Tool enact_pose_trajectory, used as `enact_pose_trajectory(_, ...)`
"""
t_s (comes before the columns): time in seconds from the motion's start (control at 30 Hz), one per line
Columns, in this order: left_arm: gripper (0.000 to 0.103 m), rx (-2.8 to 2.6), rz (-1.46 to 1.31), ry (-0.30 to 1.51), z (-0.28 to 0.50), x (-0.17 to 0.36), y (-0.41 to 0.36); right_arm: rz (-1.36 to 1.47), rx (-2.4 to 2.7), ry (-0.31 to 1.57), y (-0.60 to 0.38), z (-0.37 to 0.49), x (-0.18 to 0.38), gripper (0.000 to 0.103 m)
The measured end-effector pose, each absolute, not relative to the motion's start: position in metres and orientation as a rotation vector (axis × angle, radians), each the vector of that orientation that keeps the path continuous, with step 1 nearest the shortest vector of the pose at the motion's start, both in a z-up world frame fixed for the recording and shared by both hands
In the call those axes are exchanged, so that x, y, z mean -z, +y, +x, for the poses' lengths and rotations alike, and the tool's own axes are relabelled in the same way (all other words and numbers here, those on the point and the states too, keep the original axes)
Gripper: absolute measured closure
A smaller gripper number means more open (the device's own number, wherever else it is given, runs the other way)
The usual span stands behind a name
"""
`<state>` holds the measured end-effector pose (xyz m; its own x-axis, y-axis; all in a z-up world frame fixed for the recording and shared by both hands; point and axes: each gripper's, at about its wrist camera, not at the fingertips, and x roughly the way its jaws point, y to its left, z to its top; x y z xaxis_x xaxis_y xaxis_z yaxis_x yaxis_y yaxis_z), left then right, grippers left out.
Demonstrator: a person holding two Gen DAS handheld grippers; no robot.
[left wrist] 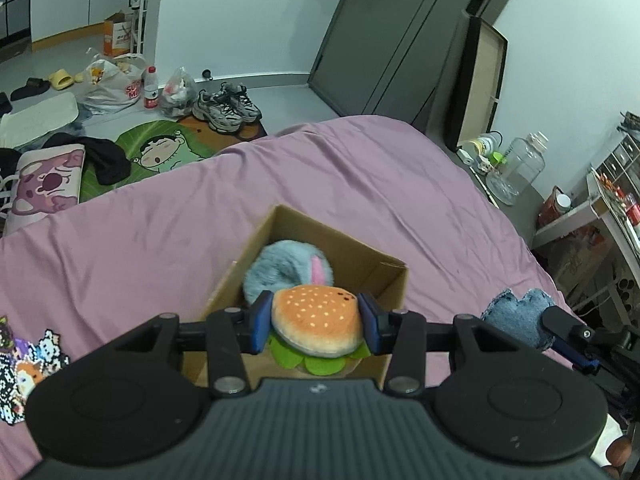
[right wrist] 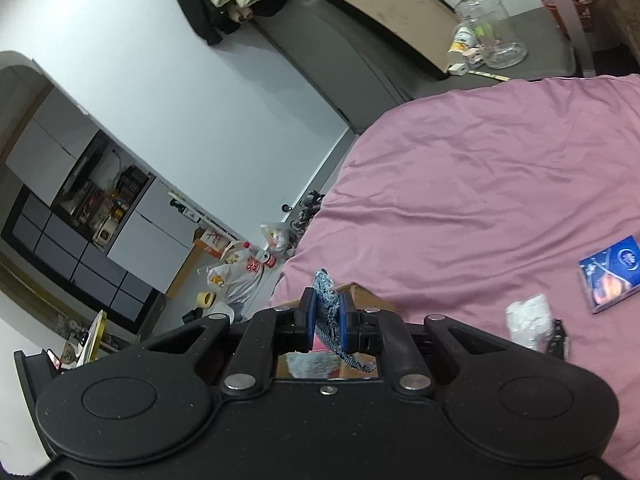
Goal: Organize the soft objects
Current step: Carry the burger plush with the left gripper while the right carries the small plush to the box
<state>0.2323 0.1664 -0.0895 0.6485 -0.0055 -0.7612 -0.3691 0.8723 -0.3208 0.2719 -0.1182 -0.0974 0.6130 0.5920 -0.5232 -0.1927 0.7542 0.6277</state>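
Left wrist view: the left claw (left wrist: 317,326) is clenched on a plush hamburger toy with an orange sesame-dotted bun and green felt lettuce (left wrist: 318,326). The blue pads (left wrist: 261,322) are pressed against both flanks of the bun, so the toy is seated squarely between the fingers, at lower centre of the frame. Directly behind and below the toy an open brown cardboard box (left wrist: 360,256) is seen on the bed with a wrinkled pink sheet (left wrist: 160,240). A fluffy grey-blue plush toy with a pink patch (left wrist: 286,270) is lying inside the box, just above the hamburger in the frame.

At the right edge of the same view the right claw (left wrist: 560,328) is visible with a frayed blue denim soft piece (left wrist: 516,316) in its grip, held over the sheet, to the right of the box and apart from it.

Right wrist view: the right claw (right wrist: 326,320) is closed tight on the denim piece (right wrist: 326,312). The fabric is pinched edgewise between the blue pads, its frayed top protruding above the fingers and a tail hanging below them, at lower centre of the frame. A corner of the box (right wrist: 362,294) is visible just behind the fingers.
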Motion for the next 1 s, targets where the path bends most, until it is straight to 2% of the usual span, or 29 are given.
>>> enact_pose_trajectory(0.67, 0.059, -0.194, -0.563, 0.921, 0.249, 0.139, 0.215, 0.478, -0.449, 0.838, -0.046, 0.283, 0.106, 0.091)
enact_pose_trajectory(1.0, 0.053, -0.192, -0.552, 0.928, 0.256, 0.143, 0.221, 0.453, -0.442, 0.857, -0.022, 0.295, 0.114, 0.091)
